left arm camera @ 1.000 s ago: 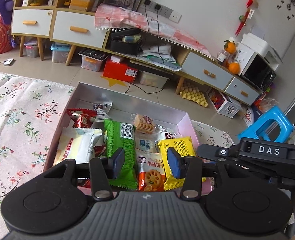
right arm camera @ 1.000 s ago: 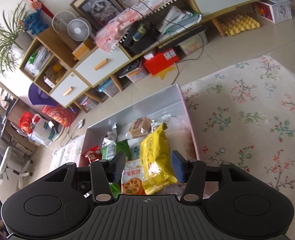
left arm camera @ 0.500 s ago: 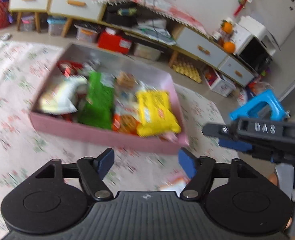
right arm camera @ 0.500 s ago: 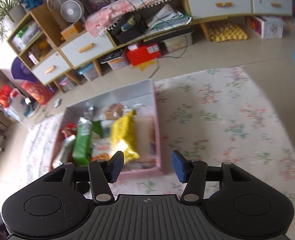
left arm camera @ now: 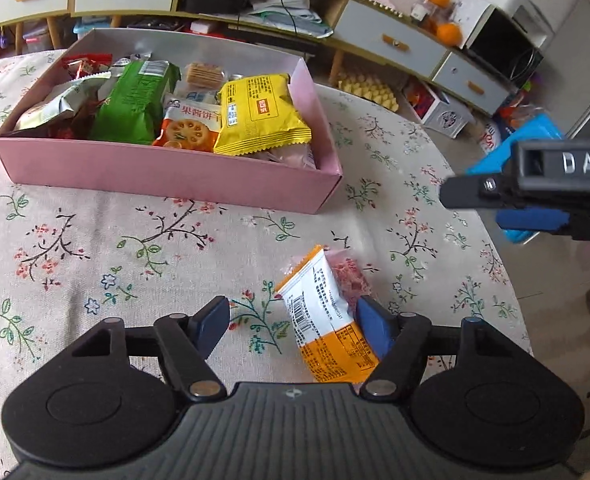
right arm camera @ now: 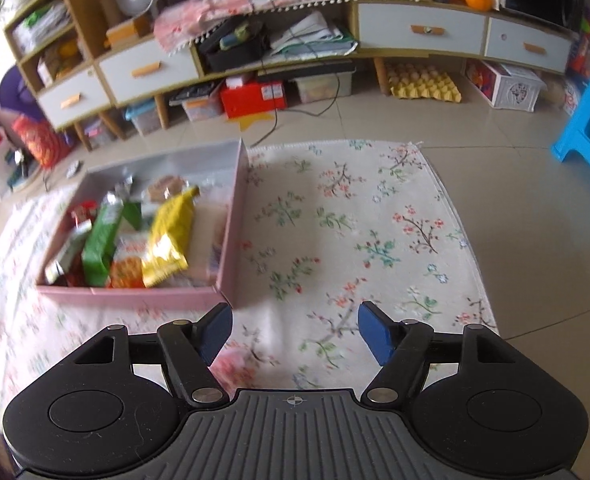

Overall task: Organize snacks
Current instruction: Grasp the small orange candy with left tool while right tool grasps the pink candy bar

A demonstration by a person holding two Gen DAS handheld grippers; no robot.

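On the floral tablecloth [left arm camera: 95, 248] we've pulled both grippers back from the pink box [left arm camera: 167, 168], and the left gripper [left arm camera: 293, 322], jaws apart and just narrowing, now frames the orange-and-white snack packet [left arm camera: 327, 320] near the front edge, while the right gripper [right arm camera: 293, 330], jaws just widening, has nothing between them.

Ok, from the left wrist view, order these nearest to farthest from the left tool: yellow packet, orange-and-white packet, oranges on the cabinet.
1. Orange-and-white packet: on the cloth, between the open left tool's fingers, towards the right one.
2. Yellow packet: in the pink box, right end.
3. Oranges: on the cabinet, far right.
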